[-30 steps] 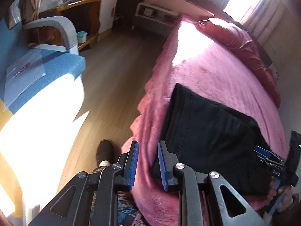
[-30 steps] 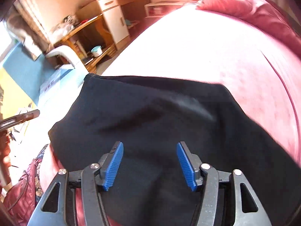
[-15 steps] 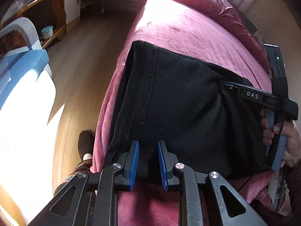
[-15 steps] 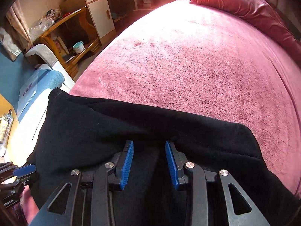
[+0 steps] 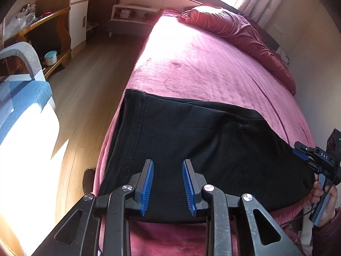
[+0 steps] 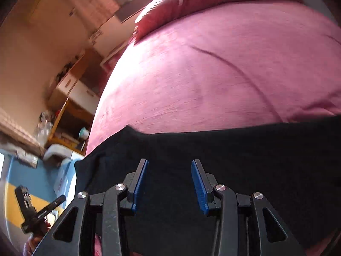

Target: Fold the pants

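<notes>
The black pants (image 5: 191, 136) lie folded flat near the front edge of the pink bed; they also show in the right wrist view (image 6: 234, 160). My left gripper (image 5: 167, 166) is open, its blue pads over the pants' near edge with nothing between them. My right gripper (image 6: 168, 166) is open and empty above the pants. It also shows at the right edge of the left wrist view (image 5: 307, 155), at the pants' right end. The left gripper shows at the lower left of the right wrist view (image 6: 27, 200).
The pink bed cover (image 5: 202, 64) stretches back to red pillows (image 5: 234, 29). Wooden floor (image 5: 85, 98) lies left of the bed. A blue armchair (image 5: 23, 93), a wooden desk (image 5: 53, 25) and a white cabinet (image 5: 78, 21) stand at the left. A wall is at the right.
Both grippers have opened wider. The left one has pulled back and up from the pants' near edge. The right one has swung to the pants' right end and lifted.
</notes>
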